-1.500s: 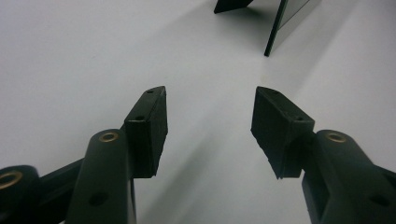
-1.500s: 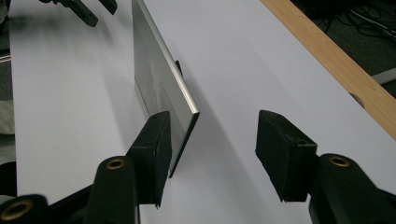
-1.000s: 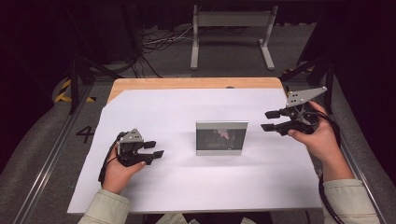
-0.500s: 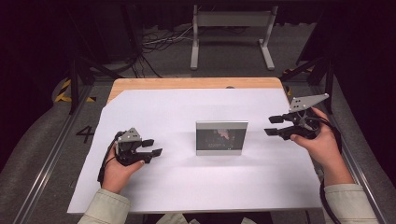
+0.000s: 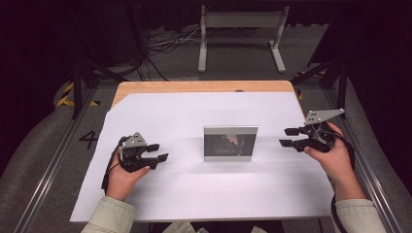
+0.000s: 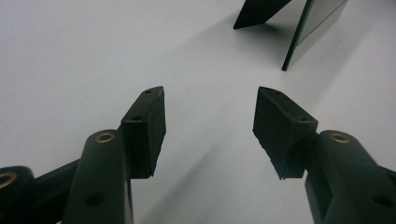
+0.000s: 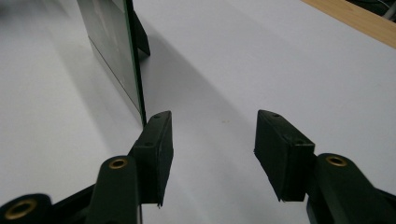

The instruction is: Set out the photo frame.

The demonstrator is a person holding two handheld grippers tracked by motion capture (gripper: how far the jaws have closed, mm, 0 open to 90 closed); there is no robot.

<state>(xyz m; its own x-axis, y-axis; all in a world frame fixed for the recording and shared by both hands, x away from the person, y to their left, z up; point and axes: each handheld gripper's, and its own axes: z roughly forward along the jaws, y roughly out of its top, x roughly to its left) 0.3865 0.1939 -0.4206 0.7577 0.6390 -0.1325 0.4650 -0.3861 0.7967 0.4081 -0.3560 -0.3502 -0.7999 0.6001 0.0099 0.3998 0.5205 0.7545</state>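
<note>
A small framed mirror point(image 5: 230, 143) stands upright on its back prop in the middle of the white sheet point(image 5: 194, 189). My left gripper point(image 5: 158, 152) rests low on the sheet to the mirror's left, open and holding nothing. In the left gripper view the mirror point(image 6: 317, 23) stands edge-on at the top right beyond the open left gripper point(image 6: 210, 109). My right gripper point(image 5: 286, 137) hovers to the mirror's right, open and empty, pointing at it. The right gripper view has the mirror's edge point(image 7: 119, 51) close ahead on the left of the right gripper point(image 7: 212, 133).
The white sheet covers a wooden table whose far edge point(image 5: 204, 86) shows as a bare strip. Metal rails point(image 5: 46, 170) run along both sides. A white stand point(image 5: 240, 34) and cables lie on the floor beyond the table.
My right gripper has come down and moved a little toward the table's near side, staying open. The left gripper and the mirror have stayed put.
</note>
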